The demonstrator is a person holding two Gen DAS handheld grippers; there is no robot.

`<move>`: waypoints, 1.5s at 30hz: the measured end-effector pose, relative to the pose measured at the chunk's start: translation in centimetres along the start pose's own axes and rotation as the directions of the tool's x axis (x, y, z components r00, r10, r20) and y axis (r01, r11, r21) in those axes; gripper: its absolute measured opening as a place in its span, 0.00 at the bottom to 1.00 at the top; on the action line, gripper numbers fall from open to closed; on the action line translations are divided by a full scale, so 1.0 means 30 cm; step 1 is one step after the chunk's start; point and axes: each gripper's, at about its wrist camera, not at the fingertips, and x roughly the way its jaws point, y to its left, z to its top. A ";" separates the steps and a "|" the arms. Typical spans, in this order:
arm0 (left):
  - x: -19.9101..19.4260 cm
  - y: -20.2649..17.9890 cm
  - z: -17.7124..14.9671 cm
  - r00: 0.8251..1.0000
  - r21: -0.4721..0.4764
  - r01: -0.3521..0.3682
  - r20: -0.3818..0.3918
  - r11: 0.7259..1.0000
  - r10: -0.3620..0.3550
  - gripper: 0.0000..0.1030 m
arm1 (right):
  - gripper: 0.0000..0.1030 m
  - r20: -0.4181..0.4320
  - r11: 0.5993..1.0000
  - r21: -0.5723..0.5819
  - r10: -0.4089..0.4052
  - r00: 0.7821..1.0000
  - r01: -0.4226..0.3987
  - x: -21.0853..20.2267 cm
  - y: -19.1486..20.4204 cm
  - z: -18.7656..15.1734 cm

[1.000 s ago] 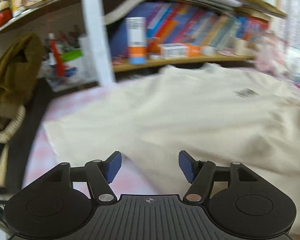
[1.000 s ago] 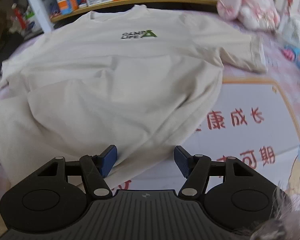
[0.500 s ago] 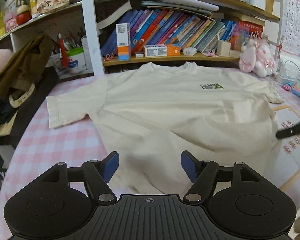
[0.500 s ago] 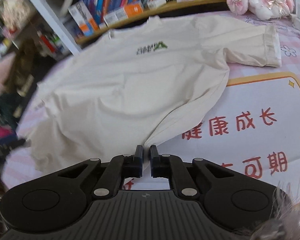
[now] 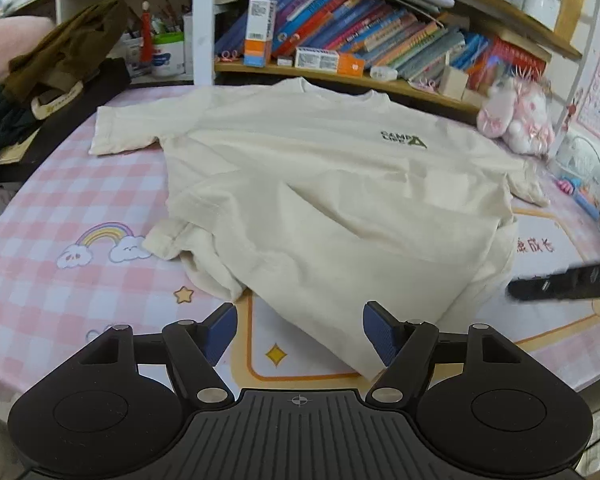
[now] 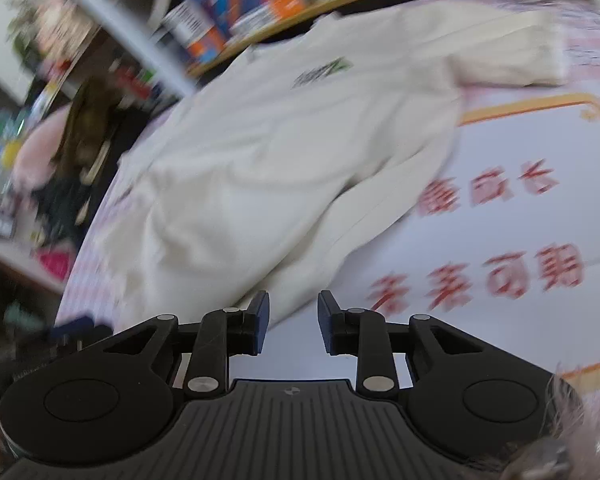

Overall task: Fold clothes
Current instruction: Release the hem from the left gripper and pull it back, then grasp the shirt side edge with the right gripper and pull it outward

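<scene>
The cream T-shirt (image 5: pixel 320 184) lies face up on my desk (image 5: pixel 60 208) with its bottom edge bunched up; my left gripper (image 5: pixel 299 330) is wide and holds nothing, just over that edge; my right gripper (image 6: pixel 293 322) has just been opening, stands narrow and holds nothing.

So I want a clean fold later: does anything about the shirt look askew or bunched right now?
Yes. The cream cotton T-shirt lies crooked on the pink checked tablecloth: its lower left hem is rucked into a crumpled roll near the rainbow print, while the upper body lies fairly flat.
</scene>
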 end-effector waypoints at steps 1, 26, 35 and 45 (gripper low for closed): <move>-0.010 0.004 -0.005 1.000 -0.002 -0.009 0.001 1.000 0.009 0.69 | 0.25 -0.014 1.000 -0.025 0.001 1.000 -0.001 0.012 0.024 -0.012; -0.079 0.322 -0.039 0.999 0.027 0.035 0.039 0.999 -0.036 0.69 | 0.03 0.119 0.895 -0.310 -0.299 0.947 0.321 0.061 0.392 -0.165; 0.128 0.364 0.072 0.999 0.056 0.040 0.023 0.998 -0.041 0.65 | 0.03 0.283 0.774 -0.074 -0.589 0.757 0.629 -0.313 0.213 -0.156; 0.260 0.345 0.133 0.993 0.101 0.117 -0.005 0.988 -0.117 0.20 | 0.03 0.227 0.744 -0.041 -0.643 0.731 0.667 -0.259 0.116 -0.152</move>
